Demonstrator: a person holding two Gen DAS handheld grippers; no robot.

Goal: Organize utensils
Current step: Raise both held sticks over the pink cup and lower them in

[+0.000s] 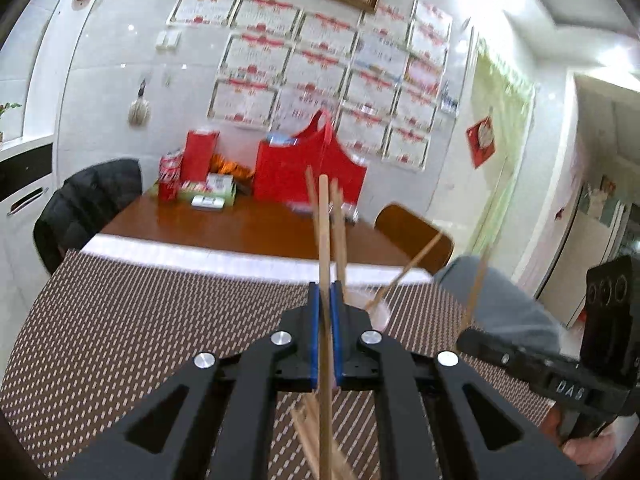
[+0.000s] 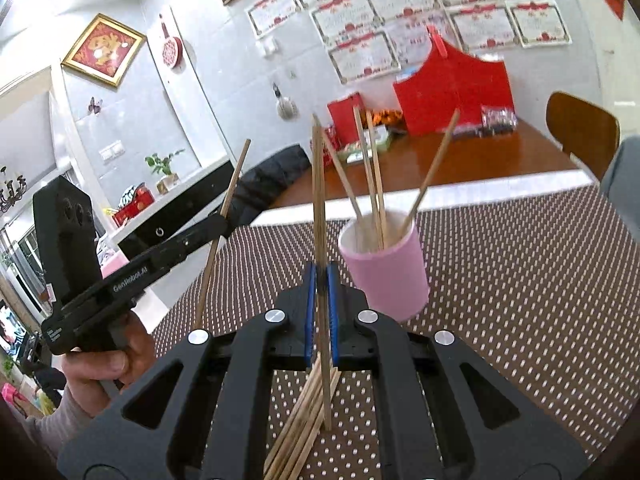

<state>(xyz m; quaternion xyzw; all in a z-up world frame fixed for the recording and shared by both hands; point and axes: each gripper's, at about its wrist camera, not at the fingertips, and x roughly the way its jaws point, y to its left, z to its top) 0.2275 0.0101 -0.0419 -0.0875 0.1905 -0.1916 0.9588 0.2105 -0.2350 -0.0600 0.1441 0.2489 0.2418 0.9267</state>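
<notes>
My left gripper (image 1: 325, 292) is shut on a wooden chopstick (image 1: 324, 240) held upright above the mat; it also shows in the right wrist view (image 2: 222, 220) with its chopstick (image 2: 224, 208). My right gripper (image 2: 320, 276) is shut on another upright chopstick (image 2: 318, 200); it also shows in the left wrist view (image 1: 464, 340). A pink cup (image 2: 384, 268) holding several chopsticks stands just right of my right gripper and appears behind my left fingers (image 1: 378, 312). A loose pile of chopsticks (image 2: 300, 432) lies on the mat beneath my right gripper.
A brown dotted placemat (image 2: 520, 300) covers the near table; its white edge (image 1: 200, 256) lies beyond. Red bags (image 1: 308, 172) and boxes (image 1: 200, 188) stand at the far wall. A black jacket (image 1: 88, 200) hangs on the left chair; a wooden chair (image 2: 580, 132) stands right.
</notes>
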